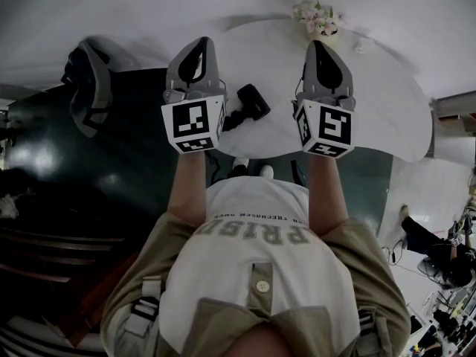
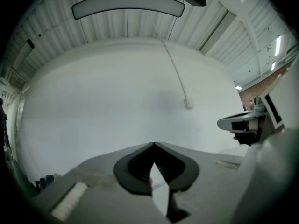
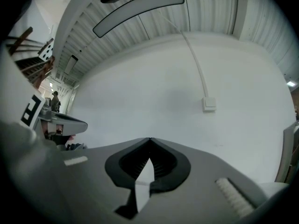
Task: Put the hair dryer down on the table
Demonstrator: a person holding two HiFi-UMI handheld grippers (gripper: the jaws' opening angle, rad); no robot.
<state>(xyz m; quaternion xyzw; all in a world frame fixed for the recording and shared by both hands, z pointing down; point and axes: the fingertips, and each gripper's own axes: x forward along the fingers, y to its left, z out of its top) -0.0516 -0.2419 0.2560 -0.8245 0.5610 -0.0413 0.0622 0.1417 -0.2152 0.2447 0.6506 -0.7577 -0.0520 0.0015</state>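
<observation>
We stand at the white round worktop [image 1: 387, 103], which fills the upper middle of the head view. Above its near part we hold both claws level, facing the wall. The left claw [image 1: 199, 43] is clenched on nothing, its jaws meeting tip to tip in its own view. The right claw [image 1: 320, 44] is clenched and empty too. The black hair dryer [image 1: 247, 104] lies on the worktop between the two claws, well below them and much nearer the left one. Its long axis runs slantwise, from near the left claw's marker cube toward the far right. We judge the putting-down already done.
</observation>
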